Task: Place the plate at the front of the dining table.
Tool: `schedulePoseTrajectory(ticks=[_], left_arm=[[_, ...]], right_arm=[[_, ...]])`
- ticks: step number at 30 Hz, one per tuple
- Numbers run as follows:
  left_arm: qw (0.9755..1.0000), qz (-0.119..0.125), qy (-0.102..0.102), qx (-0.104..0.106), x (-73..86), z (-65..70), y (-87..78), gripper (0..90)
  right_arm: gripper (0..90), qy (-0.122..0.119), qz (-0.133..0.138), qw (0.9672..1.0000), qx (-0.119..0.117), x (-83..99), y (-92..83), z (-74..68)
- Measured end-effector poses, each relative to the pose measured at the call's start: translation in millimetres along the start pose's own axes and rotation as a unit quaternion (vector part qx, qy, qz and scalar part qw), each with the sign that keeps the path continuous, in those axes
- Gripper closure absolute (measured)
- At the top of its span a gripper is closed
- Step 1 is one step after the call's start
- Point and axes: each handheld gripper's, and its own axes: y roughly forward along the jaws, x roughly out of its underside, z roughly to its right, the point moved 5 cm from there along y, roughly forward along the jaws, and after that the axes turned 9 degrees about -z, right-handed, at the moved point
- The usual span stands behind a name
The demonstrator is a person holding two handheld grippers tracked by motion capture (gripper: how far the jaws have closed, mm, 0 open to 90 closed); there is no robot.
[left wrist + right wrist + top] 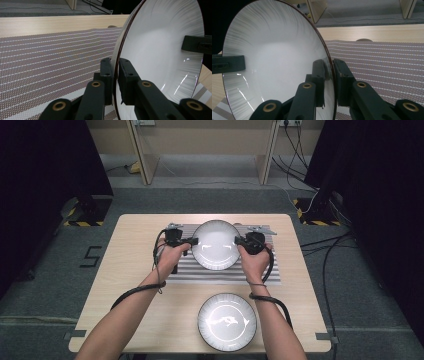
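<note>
Both pairs of black jaws are pinching opposite edges of the round white ceramic bowl with the dark rim (216,245): the left gripper (114,72) is clamping its left rim, the right gripper (329,75) its right rim. The bowl is hovering over the striped grey woven placemat (272,275) on the pale wooden table (135,227). This is looking like a two-handed carry; next, both hands should be moving level and together, perhaps toward the second white bowl (227,321) nearer the person.

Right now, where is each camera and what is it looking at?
High view: above the table, looking down; forearms, both hands, left gripper, right gripper.
Left gripper view: along its jaws, clamped on the held plate.
Right gripper view: along its jaws, clamped on the opposite rim.
Shared: the plate and striped mat.
</note>
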Motion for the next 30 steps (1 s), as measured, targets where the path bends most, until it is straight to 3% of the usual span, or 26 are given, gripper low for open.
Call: schedulePoseTrajectory(ticks=[30], left_arm=[[0.9993,-0.031,-0.017,-0.014,2.1,-13.7,31.8,80.3]], right_arm=[[79.7,0.017,-0.022,0.9995,0.016,5.7,27.9,14.3]])
